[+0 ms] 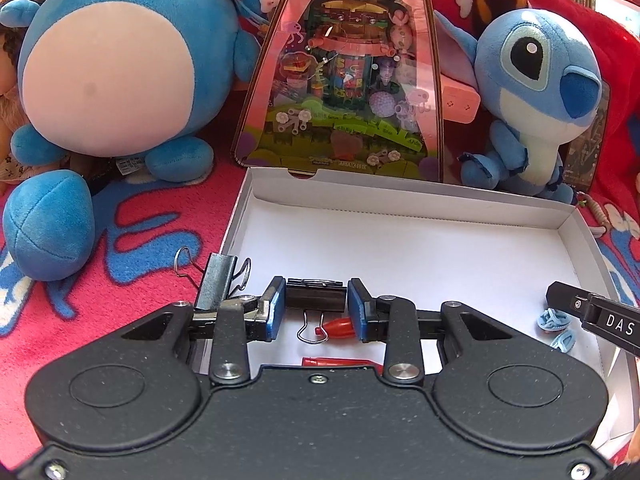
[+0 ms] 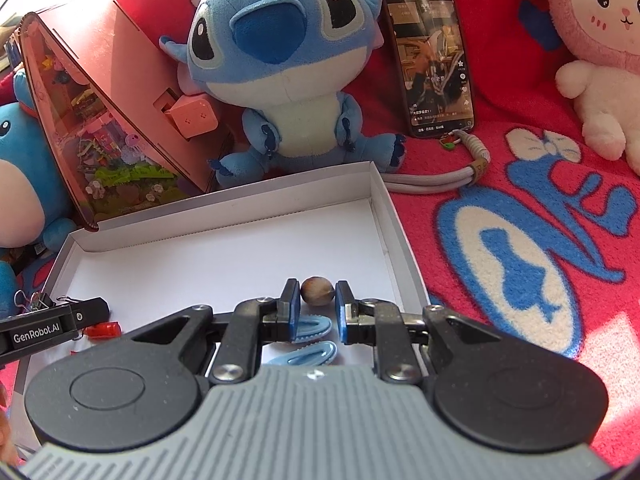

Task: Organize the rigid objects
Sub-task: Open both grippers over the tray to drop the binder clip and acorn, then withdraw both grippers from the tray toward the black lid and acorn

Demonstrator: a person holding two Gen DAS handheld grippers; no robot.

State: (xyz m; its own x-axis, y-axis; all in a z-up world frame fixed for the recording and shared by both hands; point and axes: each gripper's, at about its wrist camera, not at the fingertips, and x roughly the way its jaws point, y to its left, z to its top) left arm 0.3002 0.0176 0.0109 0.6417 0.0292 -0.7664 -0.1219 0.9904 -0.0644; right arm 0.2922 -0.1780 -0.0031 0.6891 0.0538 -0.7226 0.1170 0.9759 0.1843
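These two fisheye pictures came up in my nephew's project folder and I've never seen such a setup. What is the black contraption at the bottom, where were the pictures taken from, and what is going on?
No robot here: a person carries a hand-held gripper in each hand, each with a camera looking along its two fingers. The black shape at the bottom is the tool itself.

In the left camera's picture, the left hand-held gripper is shut on a black binder clip over a shallow white box on a red blanket. A second binder clip sits on the box's left edge; red plastic pieces lie inside.

In the right camera's picture, the right hand-held gripper is open around a brown nut-like ball, apparently not touching it. Two light blue hair clips lie beneath. Plush toys and a phone stand behind.
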